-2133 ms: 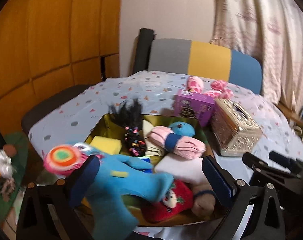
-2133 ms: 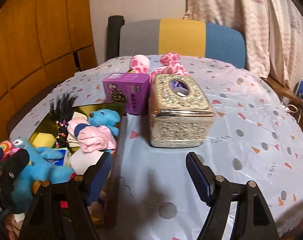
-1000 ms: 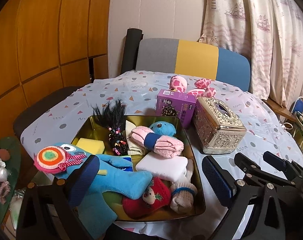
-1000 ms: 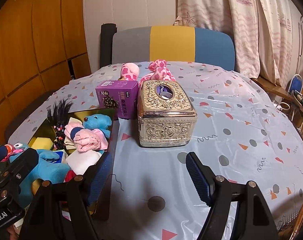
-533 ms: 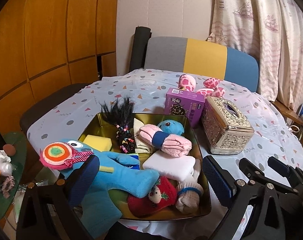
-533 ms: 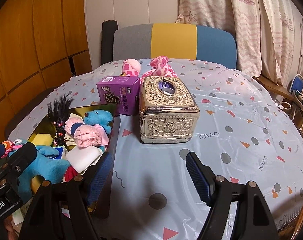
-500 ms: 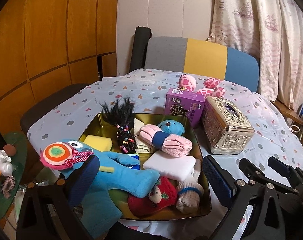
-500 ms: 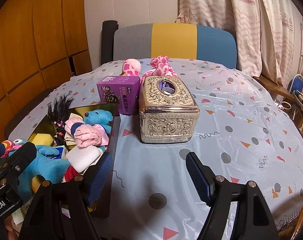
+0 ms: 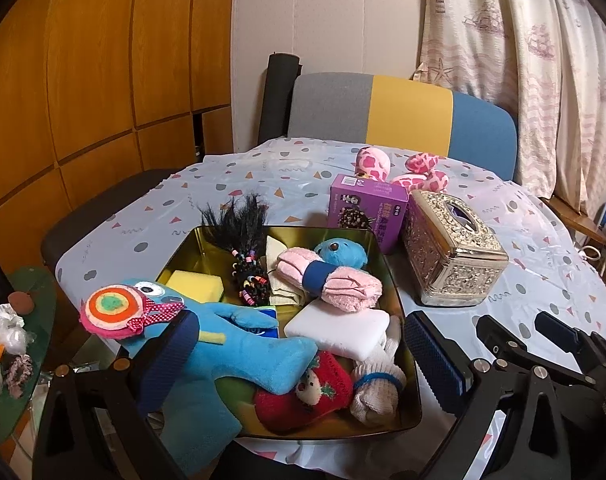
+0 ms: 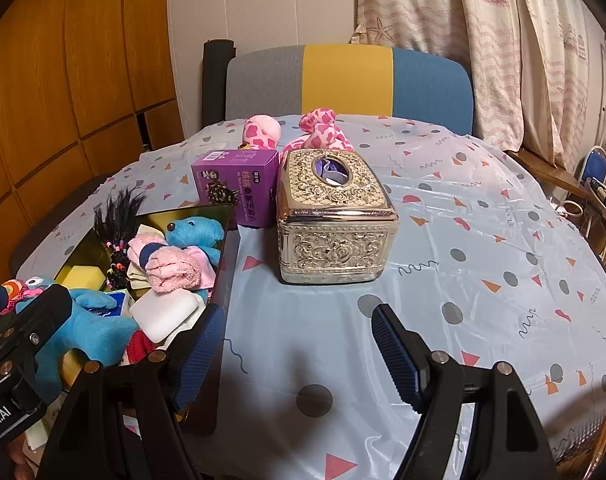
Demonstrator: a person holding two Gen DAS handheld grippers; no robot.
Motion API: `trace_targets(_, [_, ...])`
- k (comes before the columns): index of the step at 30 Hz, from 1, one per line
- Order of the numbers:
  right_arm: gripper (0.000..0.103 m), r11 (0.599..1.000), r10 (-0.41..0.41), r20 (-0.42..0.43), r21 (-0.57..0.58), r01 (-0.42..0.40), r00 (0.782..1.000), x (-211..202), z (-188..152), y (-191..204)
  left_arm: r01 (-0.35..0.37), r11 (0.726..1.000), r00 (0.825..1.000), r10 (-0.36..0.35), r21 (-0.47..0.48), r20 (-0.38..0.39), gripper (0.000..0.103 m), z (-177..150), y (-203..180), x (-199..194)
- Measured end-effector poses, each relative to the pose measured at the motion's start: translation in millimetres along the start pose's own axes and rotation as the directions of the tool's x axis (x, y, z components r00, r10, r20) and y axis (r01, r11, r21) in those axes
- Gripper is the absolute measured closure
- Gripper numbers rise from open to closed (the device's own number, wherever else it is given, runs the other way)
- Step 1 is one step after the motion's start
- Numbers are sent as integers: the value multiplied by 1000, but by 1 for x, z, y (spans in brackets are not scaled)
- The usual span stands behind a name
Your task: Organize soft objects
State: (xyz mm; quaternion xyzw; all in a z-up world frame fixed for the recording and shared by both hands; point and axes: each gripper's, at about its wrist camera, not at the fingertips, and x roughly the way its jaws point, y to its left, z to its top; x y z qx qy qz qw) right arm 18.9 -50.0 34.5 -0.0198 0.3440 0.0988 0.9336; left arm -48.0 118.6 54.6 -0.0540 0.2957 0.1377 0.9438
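A gold tin tray (image 9: 323,233) (image 10: 201,213) holds several soft things: a big blue plush (image 9: 239,344) with a lollipop, a pink sock roll (image 9: 335,278), a small blue bear (image 10: 197,234), a white sponge (image 9: 339,328), a yellow sponge (image 9: 195,285), a red sock toy (image 9: 307,394) and a black hair toy (image 9: 239,228). A pink spotted plush (image 10: 315,132) lies on the table behind the boxes. My left gripper (image 9: 299,354) is open above the tray's near end and holds nothing. My right gripper (image 10: 297,350) is open and empty over bare tablecloth right of the tray.
A purple box (image 10: 235,186) and an ornate gold tissue box (image 10: 335,216) stand mid-table. A striped chair back (image 10: 349,80) is beyond the table. A small green side table (image 9: 15,320) with clutter is at the left.
The blue plush now lies at the tray's near end, free of my left gripper. Both grippers have pulled back and up a little; in the last half second nothing moved.
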Motion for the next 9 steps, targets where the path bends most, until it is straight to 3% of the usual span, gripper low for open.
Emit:
trace_targets(4, [26, 1000, -2, -7, 3, 2, 1000, 2, -1, -2, 22, 1000, 1000, -22, -3, -6, 1, 0, 0, 2])
trace_targets(9, [26, 1000, -8, -41, 28, 10, 999, 13, -3, -11, 7, 1000, 999, -7, 11, 54, 1, 0, 1, -5])
